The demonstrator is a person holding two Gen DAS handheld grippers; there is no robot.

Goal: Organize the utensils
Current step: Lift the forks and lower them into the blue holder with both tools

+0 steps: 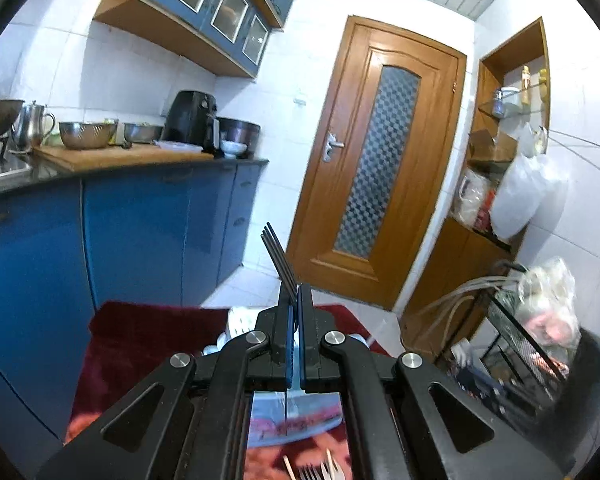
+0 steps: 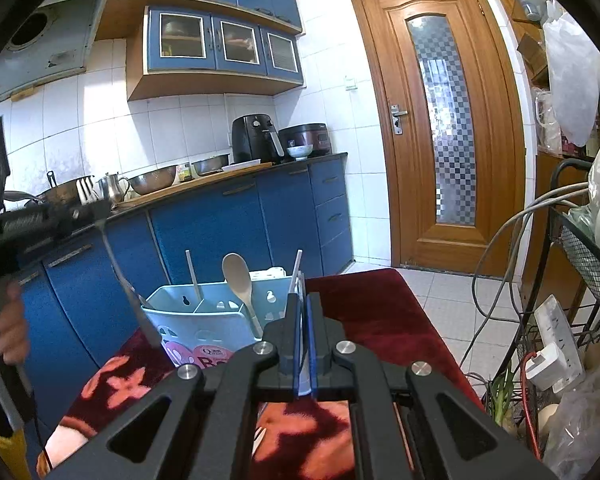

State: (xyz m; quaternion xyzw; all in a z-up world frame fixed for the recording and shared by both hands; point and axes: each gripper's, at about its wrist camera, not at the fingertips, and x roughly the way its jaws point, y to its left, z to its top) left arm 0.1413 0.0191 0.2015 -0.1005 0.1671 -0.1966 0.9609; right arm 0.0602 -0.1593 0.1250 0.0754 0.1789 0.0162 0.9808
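I have a fork clamped in the left gripper, tines up, raised above the pale blue utensil caddy on the red cloth. The right gripper is closed on a thin utensil handle just in front of the caddy. Next, I judge, each piece must be lowered into a compartment.

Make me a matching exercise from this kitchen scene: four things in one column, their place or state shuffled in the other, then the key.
Things:
1. fork
2. wooden spoon
3. black air fryer
4. wooden door

Place or state:
A. standing in the light blue utensil caddy
B. closed
C. clamped in the left gripper, tines up
D. on the kitchen counter

Pairs: 1-C, 2-A, 3-D, 4-B
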